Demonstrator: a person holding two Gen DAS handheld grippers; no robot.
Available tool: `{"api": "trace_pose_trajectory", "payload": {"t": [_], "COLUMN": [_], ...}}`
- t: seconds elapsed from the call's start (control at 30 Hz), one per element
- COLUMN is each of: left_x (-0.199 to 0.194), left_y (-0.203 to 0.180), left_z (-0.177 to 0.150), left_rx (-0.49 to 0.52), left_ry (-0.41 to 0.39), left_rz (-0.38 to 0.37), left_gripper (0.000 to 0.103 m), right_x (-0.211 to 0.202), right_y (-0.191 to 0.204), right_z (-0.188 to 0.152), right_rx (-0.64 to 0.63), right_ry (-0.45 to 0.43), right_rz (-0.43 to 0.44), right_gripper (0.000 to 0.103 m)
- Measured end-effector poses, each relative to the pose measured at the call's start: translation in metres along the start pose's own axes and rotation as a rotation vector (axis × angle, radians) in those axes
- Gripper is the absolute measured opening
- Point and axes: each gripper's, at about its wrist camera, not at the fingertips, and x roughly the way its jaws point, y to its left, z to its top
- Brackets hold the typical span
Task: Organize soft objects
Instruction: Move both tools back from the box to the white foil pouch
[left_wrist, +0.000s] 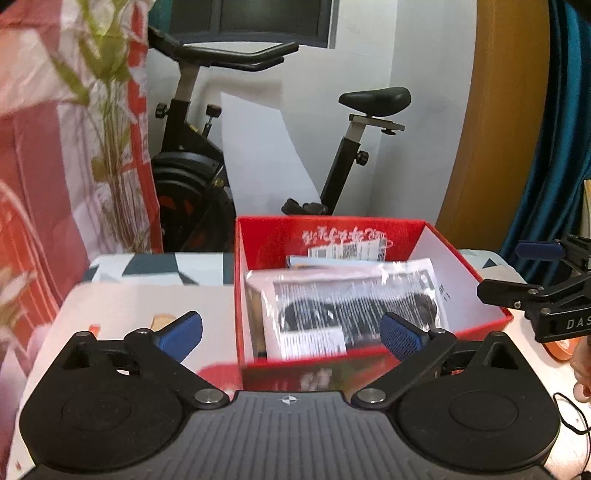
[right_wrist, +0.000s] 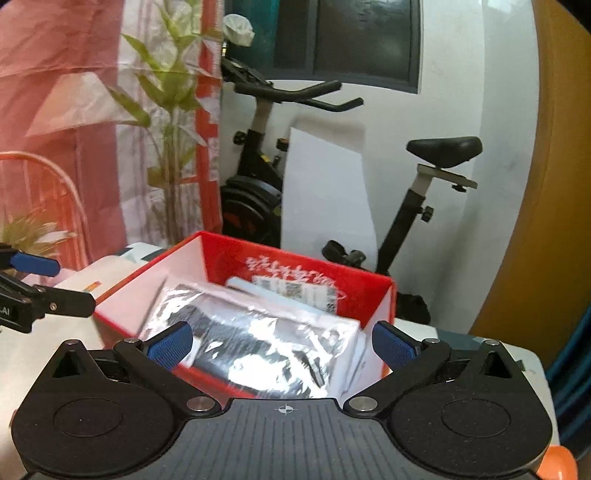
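Note:
A red open box (left_wrist: 258, 236) stands on the table, also in the right wrist view (right_wrist: 221, 254). In it lies a clear plastic packet (left_wrist: 351, 306) with a dark soft item inside, seen too in the right wrist view (right_wrist: 266, 347). My left gripper (left_wrist: 291, 332) is open and empty, just in front of the box. My right gripper (right_wrist: 280, 347) is open and empty, over the box's near right side. The right gripper shows at the right edge of the left wrist view (left_wrist: 535, 291); the left gripper shows at the left edge of the right wrist view (right_wrist: 37, 291).
A white table (left_wrist: 129, 306) holds the box, with a patterned cloth (left_wrist: 159, 266) at its far edge. An exercise bike (left_wrist: 192, 177) stands behind it against the wall. A pink curtain and a plant (left_wrist: 110, 110) are at the left. A wooden panel (left_wrist: 498, 110) is at the right.

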Motion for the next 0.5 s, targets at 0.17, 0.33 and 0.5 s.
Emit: {"api": "trace_pose_trajectory", "payload": {"t": [0.17, 0.33, 0.5], "left_x": [-0.012, -0.016, -0.009], "left_y": [0.003, 0.007, 0.015], "left_z": [-0.032, -0.062, -0.086], "left_rx": [0.000, -0.016, -0.075], "left_ry": [0.005, 0.054, 0.116], "left_rz": [-0.001, -0.005, -0.010], "left_gripper": [0.102, 0.096, 0.075], "right_x": [-0.011, -0.021, -0.022], "right_y": [0.010, 0.019, 0.036], "right_z": [-0.018, -0.034, -0.055], "right_rx": [0.004, 0.024, 0.003], "right_ry": [0.008, 0.006, 0.041], "right_rz": [0.033, 0.062, 0.083], "right_gripper": [0.102, 0.100, 0.096]}}
